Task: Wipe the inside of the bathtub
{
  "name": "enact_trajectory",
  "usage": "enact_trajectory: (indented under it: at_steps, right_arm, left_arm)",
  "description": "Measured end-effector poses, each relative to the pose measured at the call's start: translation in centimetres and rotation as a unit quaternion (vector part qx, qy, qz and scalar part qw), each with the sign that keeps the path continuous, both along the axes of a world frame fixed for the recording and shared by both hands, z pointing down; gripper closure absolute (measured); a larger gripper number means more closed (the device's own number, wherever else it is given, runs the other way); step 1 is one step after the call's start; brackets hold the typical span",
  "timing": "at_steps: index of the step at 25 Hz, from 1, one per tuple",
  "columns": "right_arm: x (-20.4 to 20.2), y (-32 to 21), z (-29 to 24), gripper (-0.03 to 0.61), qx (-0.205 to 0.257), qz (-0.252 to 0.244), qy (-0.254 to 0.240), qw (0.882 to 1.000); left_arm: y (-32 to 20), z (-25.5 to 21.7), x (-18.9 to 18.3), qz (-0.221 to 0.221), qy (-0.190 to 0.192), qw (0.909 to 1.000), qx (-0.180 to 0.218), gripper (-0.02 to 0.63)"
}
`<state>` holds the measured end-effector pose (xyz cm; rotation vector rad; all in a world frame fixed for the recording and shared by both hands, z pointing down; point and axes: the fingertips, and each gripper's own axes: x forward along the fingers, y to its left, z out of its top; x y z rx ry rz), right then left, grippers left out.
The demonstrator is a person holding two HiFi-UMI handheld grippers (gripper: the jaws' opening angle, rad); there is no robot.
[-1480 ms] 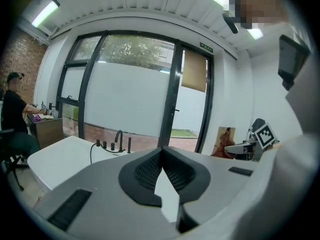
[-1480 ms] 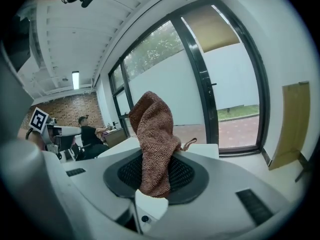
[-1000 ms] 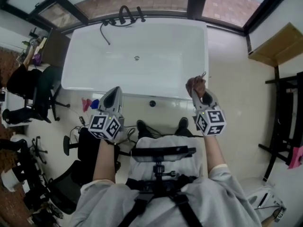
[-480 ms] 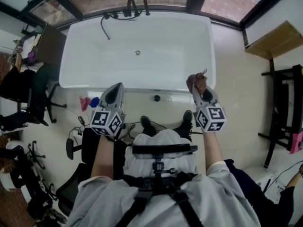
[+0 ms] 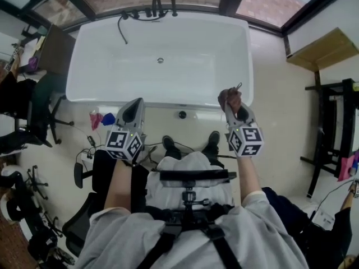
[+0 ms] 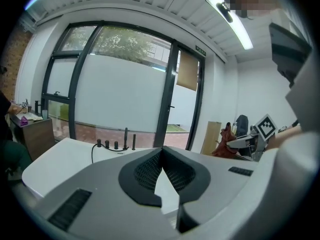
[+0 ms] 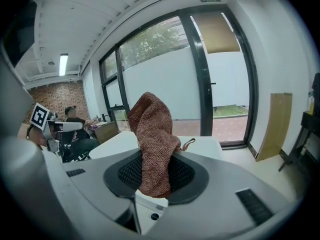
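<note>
The white bathtub lies crosswise ahead of me, with a drain in its floor and black taps on the far rim. My right gripper hovers over the near right rim, shut on a brown knitted cloth. In the right gripper view the cloth sticks up from between the jaws of the gripper. My left gripper hangs just short of the near rim, left of centre. Its jaws meet with nothing between them, and the tub shows beyond.
Office chairs and cables crowd the floor at left, with pink and blue items beside the tub. A black rack and a wooden board stand at right. A person's dark sleeve shows at bottom right. Windows run behind the tub.
The view has shifted so the tub sits larger and more centred. Both grippers hold about the same pose, the right one still with the cloth.
</note>
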<state>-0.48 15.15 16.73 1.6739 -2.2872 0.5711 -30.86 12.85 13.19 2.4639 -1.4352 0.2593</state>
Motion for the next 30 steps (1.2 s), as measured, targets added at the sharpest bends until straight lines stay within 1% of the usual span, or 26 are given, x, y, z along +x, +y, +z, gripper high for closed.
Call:
enact_trajectory:
  at_steps: [3,10,16,22,30]
  right_arm:
    - [1.0,-0.5,-0.1,0.469,-0.001,-0.016,0.01,1.0]
    - [2.4,-2.1,0.0,0.471,-0.003,-0.03,0.014,0.999]
    - [2.4,-2.0,0.0,0.471,-0.003,-0.037,0.015,0.999]
    - [3.1,-1.4,0.2,0.471,-0.005,-0.032,0.011,0.999]
    - [3.1,-0.9,0.2,0.471,-0.006,-0.028,0.011,1.0]
  left_arm:
    - [0.2,0.0,0.4,-0.026,0.009,0.9996,-0.002,0.607]
    - [0.7,0.0,1.4,-0.045,0.006,0.999,-0.005,0.607]
    - [1.2,0.3,1.8,-0.047,0.011,0.9988,-0.01,0.607]
    - [1.5,0.2,2.7,-0.038,0.009,0.9991,-0.013,0.607]
    - [2.0,0.3,2.4,-0.041,0.007,0.999,-0.016,0.607]
